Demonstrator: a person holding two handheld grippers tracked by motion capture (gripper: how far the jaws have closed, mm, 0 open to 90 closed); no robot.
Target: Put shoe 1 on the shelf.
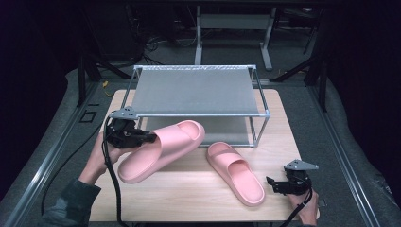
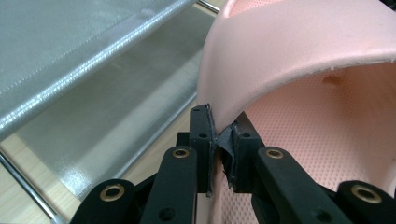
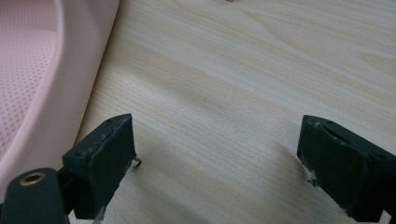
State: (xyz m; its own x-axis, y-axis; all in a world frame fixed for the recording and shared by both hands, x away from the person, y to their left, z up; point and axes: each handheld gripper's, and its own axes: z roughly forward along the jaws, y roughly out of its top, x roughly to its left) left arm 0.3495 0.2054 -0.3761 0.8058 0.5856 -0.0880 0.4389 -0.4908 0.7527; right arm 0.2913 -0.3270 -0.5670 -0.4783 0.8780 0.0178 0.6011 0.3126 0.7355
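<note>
A pink slide sandal hangs tilted above the table at the left, its toe toward the rack. My left gripper is shut on its strap edge; in the left gripper view the jaws pinch the thin pink strap with the gripper closed tight. A second pink sandal lies flat on the wooden table, toe toward the rack. My right gripper rests low at the table's right front, just right of that sandal's heel, open and holding nothing; the sandal's side sits at its left.
A two-tier metal shoe rack with grey mesh shelves stands at the back of the table; its lower shelf lies just beyond the lifted sandal. Cables trail off the table's front. Dark floor and metal frames surround the table.
</note>
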